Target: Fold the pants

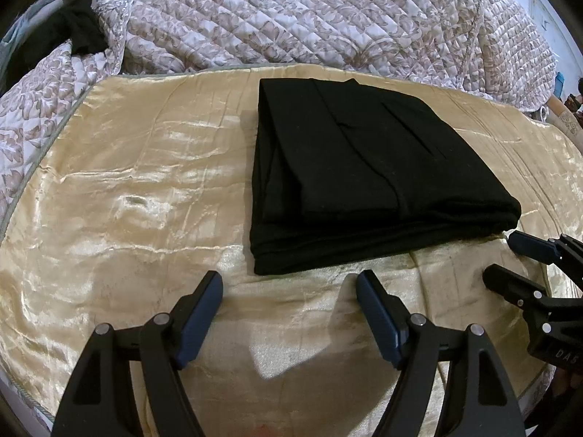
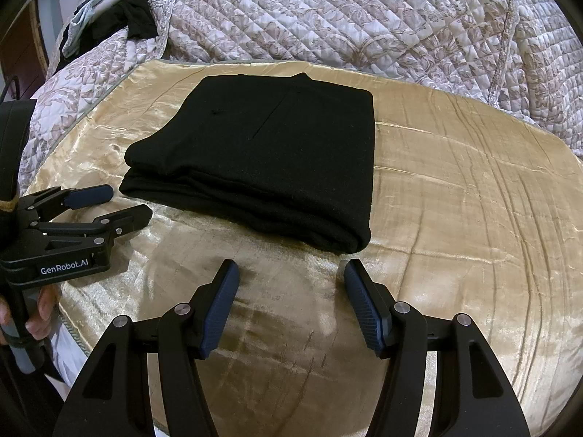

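Pants [image 1: 364, 167] sit folded into a compact black rectangle, several layers stacked, flat on the gold satin sheet [image 1: 127, 189]. Folded edge faces both cameras; a seam or pocket slit shows on the top layer. Left gripper [image 1: 289, 293] hovers just short of the near edge, fingers spread wide, nothing between them, not touching the fabric. Right gripper [image 2: 291, 280] does the same from its own side: released, empty, just beside the near right corner of the stack. In the right wrist view the left gripper comes in from the left, jaws parted, tips near the pants' left corner but apart from it. Quilted floral bedspread [image 1: 309, 14] is bunched behind the sheet. Dark clothing [image 2: 124, 18] is heaped at far left.
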